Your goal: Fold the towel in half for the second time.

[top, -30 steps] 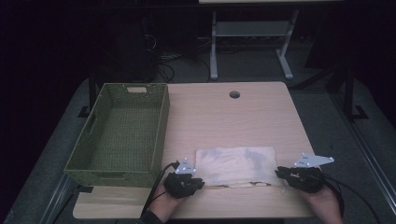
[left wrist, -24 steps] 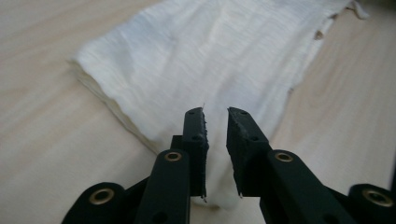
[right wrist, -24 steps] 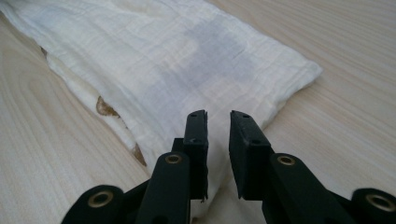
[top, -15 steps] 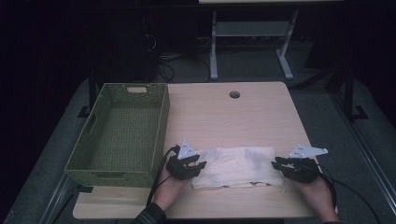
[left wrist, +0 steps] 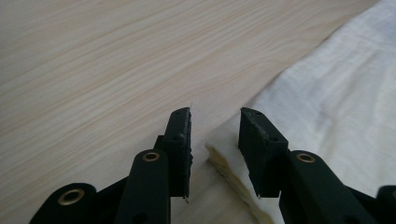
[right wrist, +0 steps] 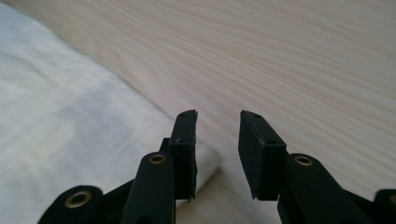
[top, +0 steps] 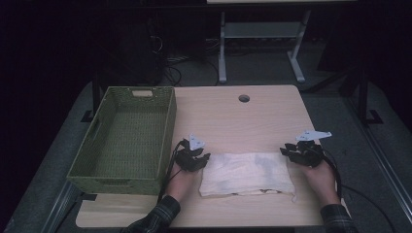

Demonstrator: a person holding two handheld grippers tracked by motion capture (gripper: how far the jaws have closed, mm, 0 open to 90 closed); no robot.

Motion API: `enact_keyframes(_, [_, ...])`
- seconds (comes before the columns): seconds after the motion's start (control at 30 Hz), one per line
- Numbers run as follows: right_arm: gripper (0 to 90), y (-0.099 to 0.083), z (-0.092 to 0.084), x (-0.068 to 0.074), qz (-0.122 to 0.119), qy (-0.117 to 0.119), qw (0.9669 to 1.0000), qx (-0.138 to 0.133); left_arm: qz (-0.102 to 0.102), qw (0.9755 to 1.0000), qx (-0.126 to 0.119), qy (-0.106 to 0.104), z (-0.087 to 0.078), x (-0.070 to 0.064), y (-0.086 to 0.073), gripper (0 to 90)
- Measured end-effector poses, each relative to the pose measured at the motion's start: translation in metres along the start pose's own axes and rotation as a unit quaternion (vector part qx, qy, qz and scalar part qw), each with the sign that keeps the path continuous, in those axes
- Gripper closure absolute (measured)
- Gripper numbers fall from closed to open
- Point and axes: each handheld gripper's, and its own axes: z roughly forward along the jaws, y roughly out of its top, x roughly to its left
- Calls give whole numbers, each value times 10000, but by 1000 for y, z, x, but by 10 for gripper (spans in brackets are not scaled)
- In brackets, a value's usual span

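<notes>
Left tool (left wrist: 215, 119), right tool (right wrist: 218, 119) part-open, empty; cloth (top: 247, 173) near-edge underlayer partly hidden.

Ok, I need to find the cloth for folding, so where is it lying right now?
In the high view the white cloth lies folded flat on the table's near half, between the left gripper and the right gripper, just right of the green basket.

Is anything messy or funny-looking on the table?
Not much. The white cloth lies folded, but its near edge is uneven, with a loose thread sticking out at its near right corner and faint greyish marks on top. The green basket sits straight and empty.
</notes>
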Motion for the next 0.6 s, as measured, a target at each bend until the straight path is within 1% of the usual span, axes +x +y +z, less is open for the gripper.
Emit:
enact_keyframes(0.03, [665, 0, 3, -4, 62, 91, 9999, 0, -37, 10000, -11, -12, 1, 1, 0, 638])
enact_keyframes(0.07, [665, -1, 5, -7, 84, 154, 9998, 10, -8, 10000, 36, 11, 2, 1, 0, 643])
enact_keyframes(0.13, [671, -2, 9, -10, 155, 227, 9995, 129, 63, 9999, 107, 56, 6, 0, -1, 644])
enact_keyframes(0.17, [672, -4, 11, -11, 147, 288, 9993, 179, 91, 9999, 131, 66, 7, 0, -2, 644])
enact_keyframes(0.23, [672, -6, 13, -11, 117, 283, 9991, 283, 94, 9998, 136, 65, 10, 0, -2, 644])
enact_keyframes(0.27, [677, -7, 12, -11, 184, 323, 9989, 299, 86, 9999, 130, 59, 11, 1, -2, 644])
enact_keyframes(0.33, [682, -7, 12, -11, 208, 348, 9987, 302, 87, 9998, 144, 56, 11, 1, -2, 644])
enact_keyframes(0.37, [700, -8, 14, -12, 167, 435, 9984, 320, 60, 9999, 139, -12, 11, 3, -3, 644])
enact_keyframes(0.43, [730, -8, 14, -10, 210, 475, 9980, 369, 23, 9999, 119, -93, 12, 5, -3, 657])
enact_keyframes(0.47, [747, -7, 14, -10, 184, 496, 9979, 360, 23, 9999, 119, -93, 12, 5, -3, 668])
enact_keyframes(0.5, [772, -7, 14, -10, 154, 514, 9979, 375, -16, 9998, 109, -195, 12, 6, -4, 684])
enact_keyframes(0.53, [781, -8, 14, -9, 165, 531, 9978, 371, -33, 9996, 91, -253, 12, 6, -4, 705])
enact_keyframes(0.6, [811, -8, 14, -8, 178, 543, 9977, 369, -2, 9994, 93, -328, 13, 5, -4, 757])
